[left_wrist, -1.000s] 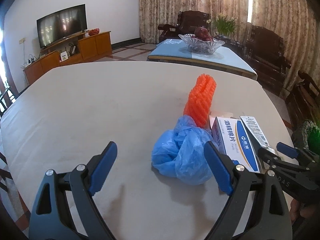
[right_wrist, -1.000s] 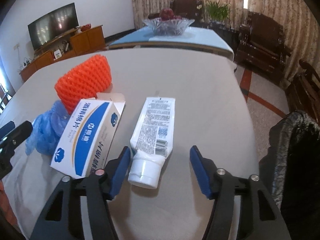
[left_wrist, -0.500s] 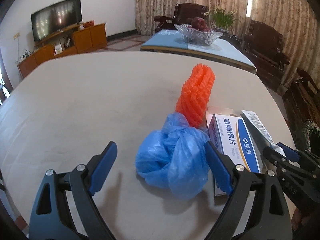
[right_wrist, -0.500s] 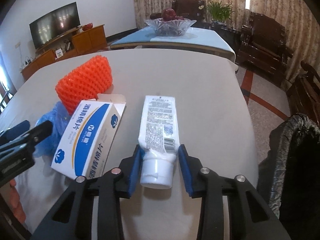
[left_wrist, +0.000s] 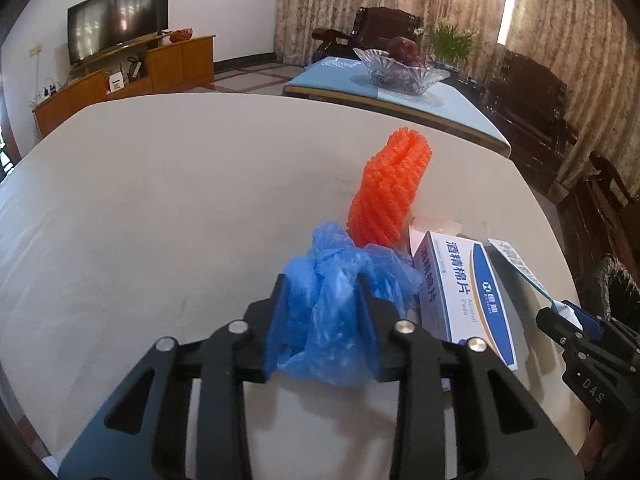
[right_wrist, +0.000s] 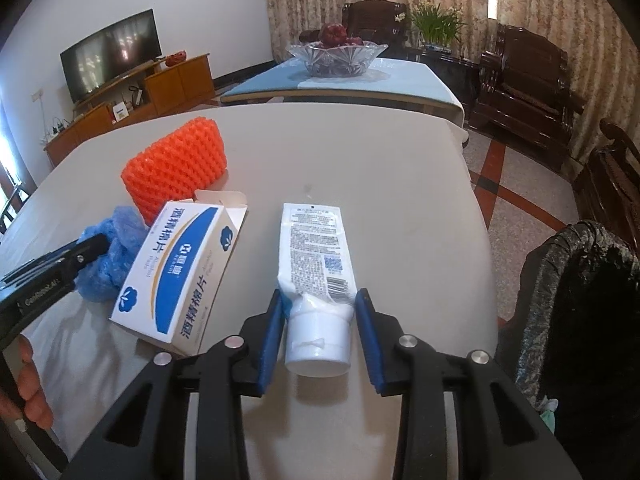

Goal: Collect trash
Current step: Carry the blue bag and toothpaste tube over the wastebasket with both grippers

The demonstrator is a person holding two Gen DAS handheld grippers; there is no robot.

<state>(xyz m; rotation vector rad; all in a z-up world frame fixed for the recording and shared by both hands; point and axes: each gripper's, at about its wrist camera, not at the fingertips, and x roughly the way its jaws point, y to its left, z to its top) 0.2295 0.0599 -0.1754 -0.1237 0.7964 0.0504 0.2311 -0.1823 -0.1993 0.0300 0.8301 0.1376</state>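
Note:
On the beige table (left_wrist: 160,200), my left gripper (left_wrist: 322,282) has its jaws closing, and the pads squeeze a crumpled blue plastic bag (left_wrist: 320,332) from both sides. Behind the bag stands an orange foam net sleeve (left_wrist: 390,192). To its right lies a white and blue alcohol pad box (left_wrist: 464,292). In the right wrist view, my right gripper (right_wrist: 319,296) is shut on the cap end of a white tube (right_wrist: 314,248) that lies flat on the table beside the box (right_wrist: 180,276). The left gripper's tip (right_wrist: 92,244) shows at the blue bag there.
A bin lined with a black bag (right_wrist: 580,320) stands just off the table's right edge. Beyond the table's far edge is a second table with a glass fruit bowl (right_wrist: 332,56). Dark wooden chairs line the right side.
The left jaws have closed from wide open onto the blue bag. The right jaws closed onto the tube's cap end half a second ago and have held since.

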